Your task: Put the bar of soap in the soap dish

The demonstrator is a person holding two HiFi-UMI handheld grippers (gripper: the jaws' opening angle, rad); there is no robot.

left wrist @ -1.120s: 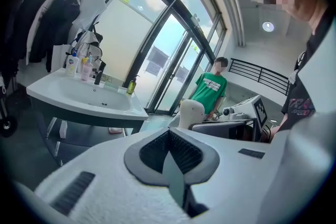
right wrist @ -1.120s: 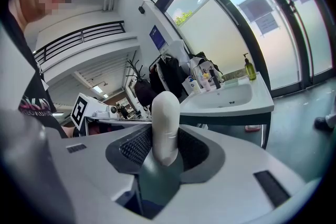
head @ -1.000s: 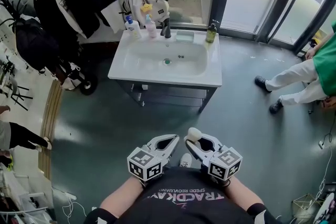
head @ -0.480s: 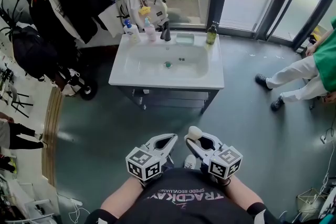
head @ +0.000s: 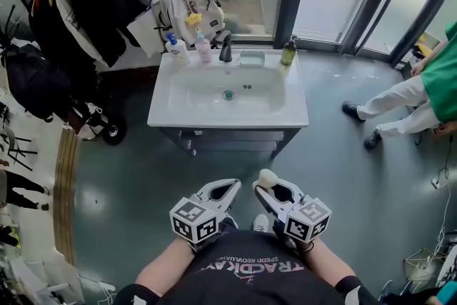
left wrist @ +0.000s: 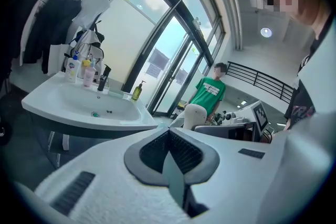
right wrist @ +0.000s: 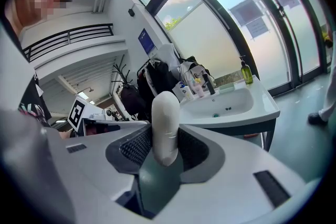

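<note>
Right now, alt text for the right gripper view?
The right tongs clamp a pale soap bar that stands upright between them. Beyond is a white sink with a green bottle at its back edge, in front of a glass wall.

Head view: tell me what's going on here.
A person stands back from a white sink with a gripper in each hand. The right gripper is shut on the bar of soap, which stands upright between its jaws. The left gripper is shut and holds nothing. The soap dish sits on the sink's back rim beside the faucet. The soap is not yet in it.
</note>
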